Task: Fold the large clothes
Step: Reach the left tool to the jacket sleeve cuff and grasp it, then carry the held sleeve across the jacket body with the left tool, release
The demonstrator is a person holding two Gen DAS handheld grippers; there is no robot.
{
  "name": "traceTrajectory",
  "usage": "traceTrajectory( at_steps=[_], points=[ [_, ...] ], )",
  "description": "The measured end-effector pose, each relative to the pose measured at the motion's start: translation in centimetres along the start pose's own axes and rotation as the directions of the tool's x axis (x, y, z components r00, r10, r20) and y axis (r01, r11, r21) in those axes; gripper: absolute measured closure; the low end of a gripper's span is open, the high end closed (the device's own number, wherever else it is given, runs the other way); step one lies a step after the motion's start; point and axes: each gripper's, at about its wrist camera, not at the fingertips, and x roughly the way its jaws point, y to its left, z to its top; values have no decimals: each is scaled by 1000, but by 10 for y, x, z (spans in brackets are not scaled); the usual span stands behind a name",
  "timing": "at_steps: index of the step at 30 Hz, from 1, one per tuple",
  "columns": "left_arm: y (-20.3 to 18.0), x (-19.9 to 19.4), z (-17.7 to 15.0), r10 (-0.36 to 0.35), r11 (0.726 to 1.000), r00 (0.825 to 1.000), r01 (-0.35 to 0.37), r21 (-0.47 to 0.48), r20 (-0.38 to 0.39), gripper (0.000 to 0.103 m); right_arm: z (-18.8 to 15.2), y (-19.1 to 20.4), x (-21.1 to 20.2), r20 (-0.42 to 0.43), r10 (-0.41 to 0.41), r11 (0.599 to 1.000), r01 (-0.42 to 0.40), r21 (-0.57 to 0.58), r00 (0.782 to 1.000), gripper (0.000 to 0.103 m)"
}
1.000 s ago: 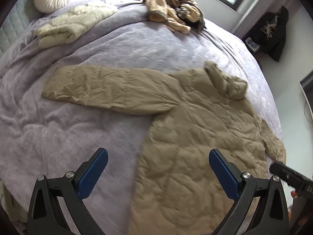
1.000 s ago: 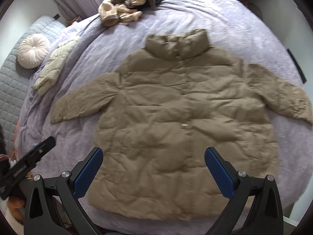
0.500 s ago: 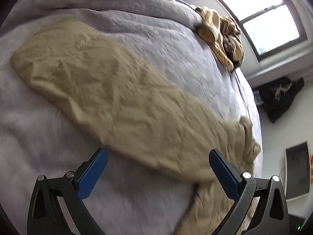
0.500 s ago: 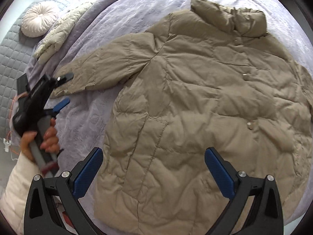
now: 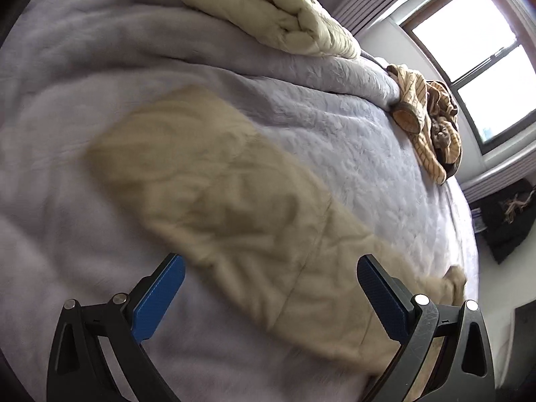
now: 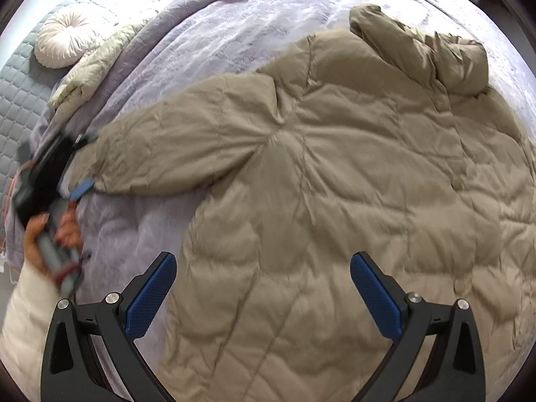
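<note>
A large tan quilted puffer jacket (image 6: 335, 174) lies spread flat on the lilac bed cover (image 6: 234, 33), collar toward the far side. Its left sleeve (image 5: 227, 207) stretches out across the cover. My left gripper (image 5: 271, 288) is open and hovers low over that sleeve, close to the cuff end; it also shows in the right wrist view (image 6: 80, 164), by the cuff, held in a hand. My right gripper (image 6: 263, 288) is open and empty above the jacket's lower left body.
A cream quilted garment (image 5: 274, 13) lies folded near the headboard beside a round white cushion (image 6: 63, 40). A heap of striped yellow clothes (image 5: 428, 130) sits at the bed's far edge below the window. A dark coat (image 5: 509, 214) hangs by the wall.
My left gripper has swung from over the jacket's body out along the left sleeve to the cuff and dropped close to it. My right gripper has moved in closer over the jacket.
</note>
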Motion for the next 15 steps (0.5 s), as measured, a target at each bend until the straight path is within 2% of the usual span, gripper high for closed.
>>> traceTrajectory(
  at_steps=[4, 5, 8, 9, 10, 11, 12, 13, 15],
  points=[
    [15, 25, -6, -25, 999, 994, 21, -38, -106, 0, 13, 3, 4, 20, 14, 1000, -14, -2, 1000, 0],
    [16, 34, -3, -32, 999, 993, 27, -46, -109, 0, 18, 3, 6, 22, 17, 1000, -17, -7, 1000, 0],
    [12, 42, 10, -38, 998, 998, 36, -53, -49, 2, 29, 3, 12, 29, 6, 1000, -5, -25, 1000, 0],
    [9, 44, 16, -30, 998, 999, 28, -55, -29, 19, 33, 2, 13, 34, 1, 1000, 0, -31, 999, 0],
    [8, 48, 21, -15, 998, 999, 13, -55, -29, 53, 38, 1, 16, 39, -3, 999, 4, -35, 999, 0],
    [7, 51, 24, -25, 998, 999, 23, -55, -41, 76, 43, -1, 18, 42, -5, 999, 7, -37, 999, 0],
    [9, 55, 28, -85, 995, 995, 81, -66, -58, 100, 48, -3, 20, 44, -6, 999, 8, -37, 999, 0],
    [11, 54, 31, -118, 990, 992, 114, -83, -52, 100, 53, -4, 23, 44, -8, 999, 9, -35, 999, 0],
    [7, 43, 35, -127, 991, 992, 125, -48, -26, 100, 63, -6, 30, 47, -8, 999, 10, -37, 999, 0]
  ],
)
